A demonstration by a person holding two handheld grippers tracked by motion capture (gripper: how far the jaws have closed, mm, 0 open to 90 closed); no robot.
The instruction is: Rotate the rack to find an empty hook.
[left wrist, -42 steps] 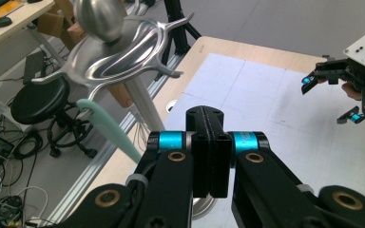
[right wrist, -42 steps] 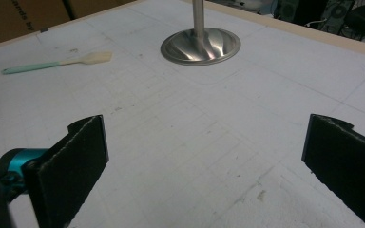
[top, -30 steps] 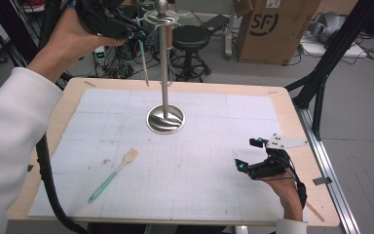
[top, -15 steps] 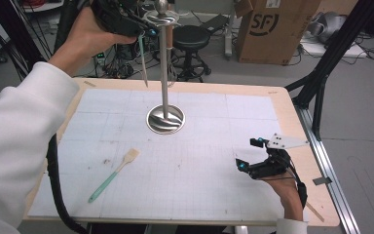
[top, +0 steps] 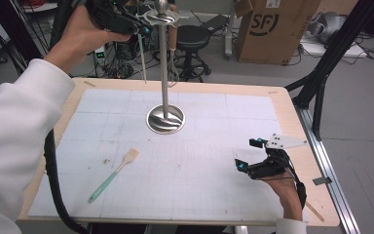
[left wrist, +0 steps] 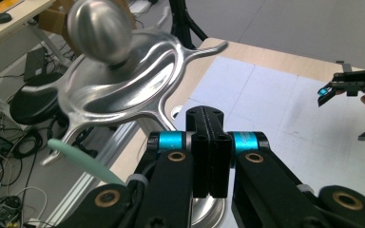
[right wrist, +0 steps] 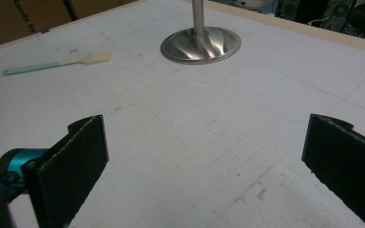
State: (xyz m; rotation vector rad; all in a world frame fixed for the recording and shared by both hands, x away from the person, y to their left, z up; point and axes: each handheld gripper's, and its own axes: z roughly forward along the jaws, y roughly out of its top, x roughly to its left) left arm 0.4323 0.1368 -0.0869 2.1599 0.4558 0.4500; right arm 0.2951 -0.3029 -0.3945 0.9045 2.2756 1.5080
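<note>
Little has changed over the last second: my left gripper (top: 143, 29) has crept only slightly and still hangs by the stand's (top: 164, 73) hooked top. Its jaws are pressed together. A green tool (top: 141, 56) dangles just beside the stand's pole; I can't tell whether the jaws pinch its handle or a hook carries it. I judge hanging it is still in hand. My right gripper (top: 248, 153) rests wide open and empty, well right of the stand's base. A spatula (top: 113, 174) lies near-left of the base. The mat around the base is free; the table (top: 292, 112) edge lies just behind the stand.
</note>
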